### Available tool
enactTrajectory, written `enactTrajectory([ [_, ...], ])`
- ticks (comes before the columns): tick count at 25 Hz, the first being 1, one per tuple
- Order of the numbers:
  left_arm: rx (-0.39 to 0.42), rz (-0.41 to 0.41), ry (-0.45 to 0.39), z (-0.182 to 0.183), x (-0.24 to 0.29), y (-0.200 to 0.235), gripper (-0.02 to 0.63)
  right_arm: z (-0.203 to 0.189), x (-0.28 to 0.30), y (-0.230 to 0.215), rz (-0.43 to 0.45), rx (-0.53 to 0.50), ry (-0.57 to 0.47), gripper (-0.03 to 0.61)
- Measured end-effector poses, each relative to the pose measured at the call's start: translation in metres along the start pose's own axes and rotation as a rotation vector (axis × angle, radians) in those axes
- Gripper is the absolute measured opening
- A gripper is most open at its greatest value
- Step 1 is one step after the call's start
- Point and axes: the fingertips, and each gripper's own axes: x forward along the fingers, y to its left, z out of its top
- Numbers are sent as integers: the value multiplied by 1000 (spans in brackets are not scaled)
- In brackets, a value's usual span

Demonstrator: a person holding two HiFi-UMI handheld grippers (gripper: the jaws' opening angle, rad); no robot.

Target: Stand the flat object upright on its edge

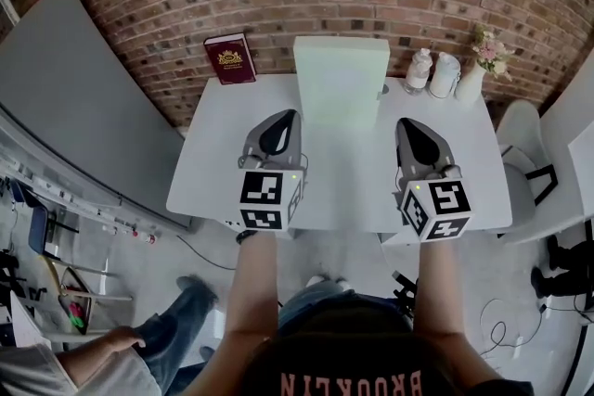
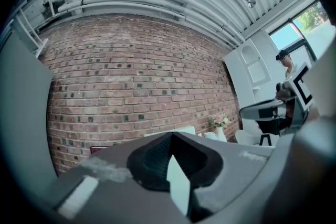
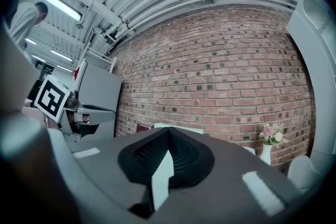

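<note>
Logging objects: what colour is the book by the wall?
The book is dark red with a gold emblem; best in head view.

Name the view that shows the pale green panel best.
The head view: the pale green panel shows its whole broad face at the far side of the table. The left gripper view catches only a thin strip of the panel, and the right gripper view shows just as little of the panel.

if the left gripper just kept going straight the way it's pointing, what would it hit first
Most likely the pale green flat panel: it sits straight ahead of the shut left gripper, with nothing visible between them. How far off it is remains unclear.
</note>
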Motion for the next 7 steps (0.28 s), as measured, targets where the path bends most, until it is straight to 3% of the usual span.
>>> enactTrajectory([
  [7,6,-14,-13,2,4,5,-2,5,6,1,-15,1,-16,-3],
])
